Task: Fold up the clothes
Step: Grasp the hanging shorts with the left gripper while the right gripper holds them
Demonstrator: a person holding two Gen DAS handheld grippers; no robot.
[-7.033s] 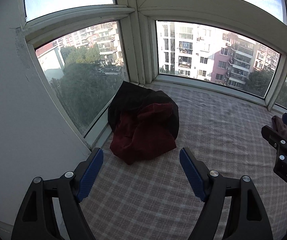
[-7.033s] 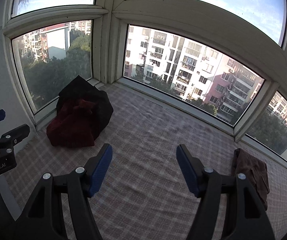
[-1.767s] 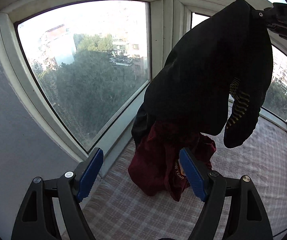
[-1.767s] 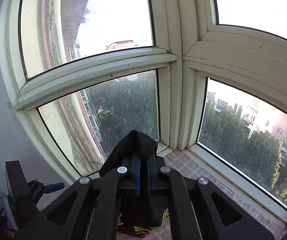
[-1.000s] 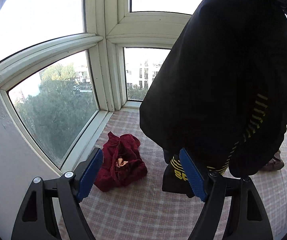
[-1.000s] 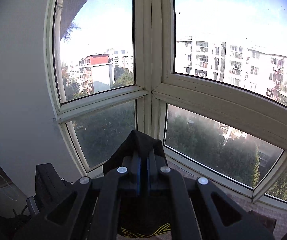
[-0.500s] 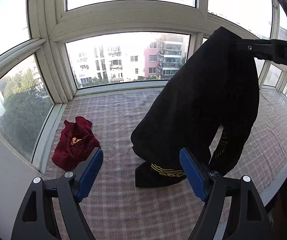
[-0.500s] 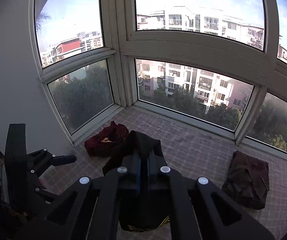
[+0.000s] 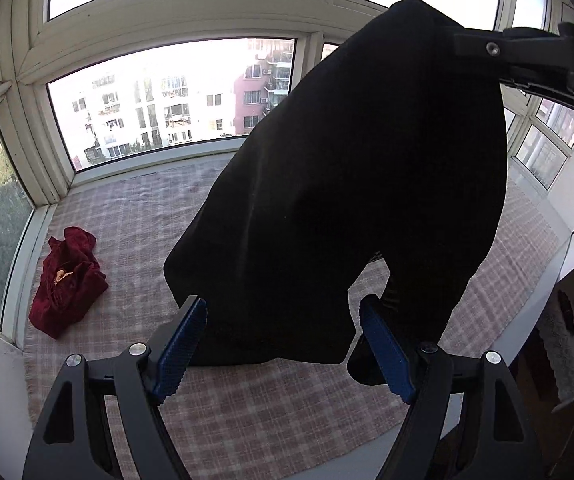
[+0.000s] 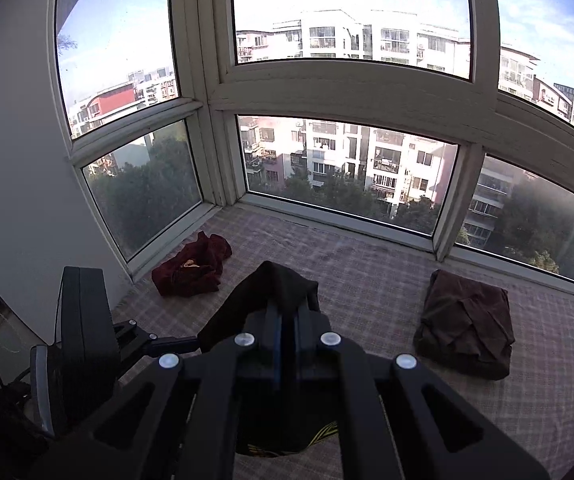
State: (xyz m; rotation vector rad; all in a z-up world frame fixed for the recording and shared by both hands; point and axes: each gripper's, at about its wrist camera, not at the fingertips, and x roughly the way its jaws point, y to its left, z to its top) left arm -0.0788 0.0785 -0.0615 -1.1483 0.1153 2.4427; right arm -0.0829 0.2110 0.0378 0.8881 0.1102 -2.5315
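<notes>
Black garment (image 9: 351, 184) hanging from the right gripper (image 10: 285, 326) over the checked mat (image 9: 247, 412).

The grip point is partly hiding behind the gripper body in the right view, and the garment's lower part is running out of sight below it; only a yellow print is showing at the hem there. The right fingers are pressing together on a bunched fold of the garment. It is draping dark and limp, its lower edge meeting the mat in the left view. The left gripper (image 9: 283, 344) is standing wide and empty just before the hem. A red garment (image 9: 67, 284) is lying crumpled by the window. Only the right view is showing the folded brown pile (image 10: 467, 324).
</notes>
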